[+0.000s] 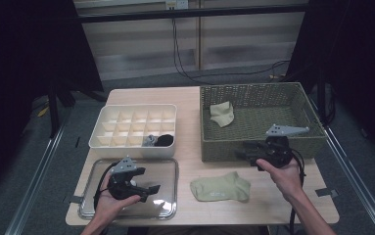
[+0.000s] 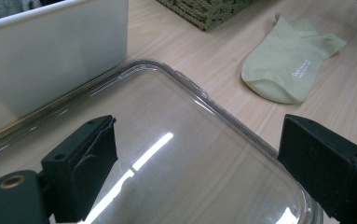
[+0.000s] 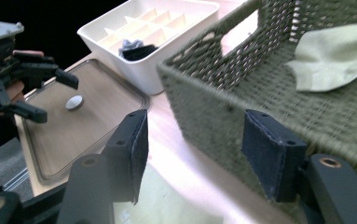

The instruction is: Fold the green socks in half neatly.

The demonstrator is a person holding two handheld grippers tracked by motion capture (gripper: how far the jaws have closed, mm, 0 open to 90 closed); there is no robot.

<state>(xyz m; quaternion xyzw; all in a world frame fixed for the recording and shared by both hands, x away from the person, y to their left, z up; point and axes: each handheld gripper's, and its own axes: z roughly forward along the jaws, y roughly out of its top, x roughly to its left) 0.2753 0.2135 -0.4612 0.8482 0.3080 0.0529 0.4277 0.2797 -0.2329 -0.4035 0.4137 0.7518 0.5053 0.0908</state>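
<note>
On the wooden bench (image 1: 190,161), a pale green sock (image 1: 220,187) is lying flat between the two hands, at about 6 o'clock of the bench, touching neither gripper. The left gripper (image 1: 152,188) is hovering over the clear lid (image 1: 168,169) at 7 o'clock, its jaws spread wide and holding nothing; in the left gripper view (image 2: 199,154) the lid's far corner is showing between them, and the sock (image 2: 288,60) is lying at 1 o'clock beyond the lid's edge. The lid's near edge is being cut off by the frame and partly covered by the person's left hand (image 1: 111,203).

The right gripper (image 1: 239,154) is hanging at the front wall of the woven basket (image 1: 253,147), at 4 o'clock of the bench, jaws spread and empty. In the right gripper view (image 3: 192,156) the basket wall is blurred, and the pale patch below the jaws is too washed out to make out clearly. A second green sock (image 1: 222,113) is lying in the basket's back left corner, folded over.

The white divided box (image 1: 133,144) is sitting at 10 o'clock. Its front right compartments are holding a grey bundle (image 1: 149,141) and a black bundle (image 1: 164,140); what they are is hard to tell.
</note>
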